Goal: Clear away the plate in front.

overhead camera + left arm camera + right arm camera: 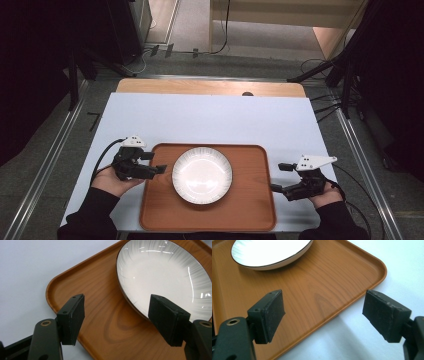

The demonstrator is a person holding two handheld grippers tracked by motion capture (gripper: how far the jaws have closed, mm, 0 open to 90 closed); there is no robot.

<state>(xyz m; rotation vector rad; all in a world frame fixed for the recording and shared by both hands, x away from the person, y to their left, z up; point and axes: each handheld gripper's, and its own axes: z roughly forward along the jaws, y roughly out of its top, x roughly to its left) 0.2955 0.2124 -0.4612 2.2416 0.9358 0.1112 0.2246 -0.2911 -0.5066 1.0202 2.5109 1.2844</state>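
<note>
Jaws are held wide apart and empty on both sides of a wooden tray (pixel 250 210), as seen from the high view. The left gripper (pixel 161 168) is poised over the tray's left rim, its tips pointing right toward a white plate (pixel 202 175) set at the tray's middle. The right gripper (pixel 274 178) is held just off the tray's right edge, apart from it, pointing left.

In the left gripper view, the left gripper (pixel 116 320) is shown spread over the tray (pixel 100 302) floor near its rounded corner, nothing gripped; the plate (pixel 165 275) lies ahead and toward the right-hand jaw, whose pad overlaps the plate's rim in the picture, though contact cannot be told.

In the right gripper view, the right gripper (pixel 324 315) is shown agape astride the tray (pixel 332 282) rim, one pad over wood, the other over the white tabletop (pixel 402 262); the plate (pixel 269 251) sits well ahead and leftward.

The left gripper is judged the nearer to the plate; the tray's long axis runs between the two grippers.
</note>
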